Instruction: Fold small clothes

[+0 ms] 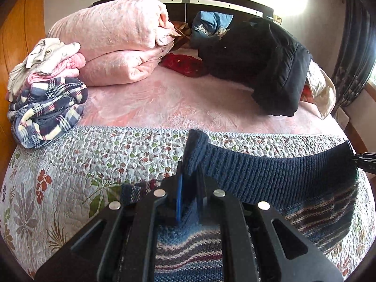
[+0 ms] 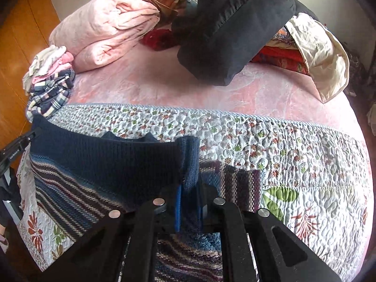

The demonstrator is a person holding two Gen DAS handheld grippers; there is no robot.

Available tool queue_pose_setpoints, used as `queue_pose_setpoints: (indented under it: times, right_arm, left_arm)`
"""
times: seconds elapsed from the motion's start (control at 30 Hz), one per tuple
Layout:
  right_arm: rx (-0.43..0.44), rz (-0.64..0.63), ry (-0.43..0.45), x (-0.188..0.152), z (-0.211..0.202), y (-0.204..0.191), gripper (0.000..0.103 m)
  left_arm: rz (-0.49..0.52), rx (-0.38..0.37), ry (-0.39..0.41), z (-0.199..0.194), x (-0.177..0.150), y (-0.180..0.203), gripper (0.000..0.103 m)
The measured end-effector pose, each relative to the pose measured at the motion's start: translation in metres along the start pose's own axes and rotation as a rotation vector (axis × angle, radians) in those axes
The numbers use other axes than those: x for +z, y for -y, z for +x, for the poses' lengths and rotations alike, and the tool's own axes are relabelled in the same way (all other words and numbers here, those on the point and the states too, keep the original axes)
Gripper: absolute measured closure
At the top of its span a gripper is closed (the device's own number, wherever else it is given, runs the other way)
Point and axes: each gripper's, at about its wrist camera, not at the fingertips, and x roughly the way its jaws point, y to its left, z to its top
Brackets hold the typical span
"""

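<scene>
A small knitted sweater (image 1: 270, 174) with a navy ribbed hem and blue, maroon and cream stripes hangs stretched over the floral quilt (image 1: 94, 159). My left gripper (image 1: 188, 176) is shut on one corner of the hem, which bunches up between its blue pads. My right gripper (image 2: 189, 183) is shut on the opposite hem corner of the sweater (image 2: 98, 164). Each view catches the other gripper at its edge: the right gripper (image 1: 364, 162) at the far right, the left gripper (image 2: 18, 148) at the far left. The hem sags between them.
On the pink bedsheet (image 1: 176, 103) behind the quilt lie a folded pink blanket (image 1: 117, 40), a pile of clothes with a plaid fleece (image 1: 47, 108), a black padded jacket (image 1: 270, 65) and a red garment (image 1: 183, 64). A wooden wardrobe (image 2: 30, 23) stands left.
</scene>
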Motion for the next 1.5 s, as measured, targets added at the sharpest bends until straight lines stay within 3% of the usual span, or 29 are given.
queue_pose_setpoints:
  times: [0.27, 0.6, 0.83, 0.93, 1.03, 1.13, 1.27, 1.5]
  right_arm:
    - [-0.024, 0.063, -0.061, 0.015, 0.067, 0.017, 0.093]
    - [-0.039, 0.072, -0.119, 0.004, 0.108, 0.027, 0.092]
    - [-0.041, 0.097, -0.138, -0.003, 0.120, 0.032, 0.089]
    - [-0.044, 0.095, -0.145, -0.005, 0.117, 0.034, 0.077]
    - [-0.057, 0.100, -0.119, -0.007, 0.097, 0.038, 0.060]
    - [0.004, 0.122, -0.071, -0.014, 0.065, 0.044, 0.059]
    - [0.057, 0.125, -0.063, -0.046, 0.024, 0.054, 0.058]
    - [0.107, 0.238, -0.141, -0.126, -0.007, 0.076, 0.054]
  left_arm:
    - [-0.030, 0.051, -0.084, 0.068, -0.004, -0.005, 0.095]
    - [-0.018, 0.083, -0.168, 0.112, -0.019, -0.014, 0.094]
    - [-0.021, 0.121, -0.239, 0.131, -0.032, -0.019, 0.081]
    - [-0.053, 0.102, -0.248, 0.129, -0.037, -0.026, 0.077]
    - [-0.104, 0.117, -0.231, 0.112, -0.034, -0.034, 0.062]
    - [-0.124, 0.133, -0.149, 0.079, -0.035, -0.041, 0.061]
    - [-0.051, 0.118, -0.089, 0.039, -0.047, -0.032, 0.058]
    - [0.014, -0.014, -0.140, 0.000, -0.099, -0.002, 0.054]
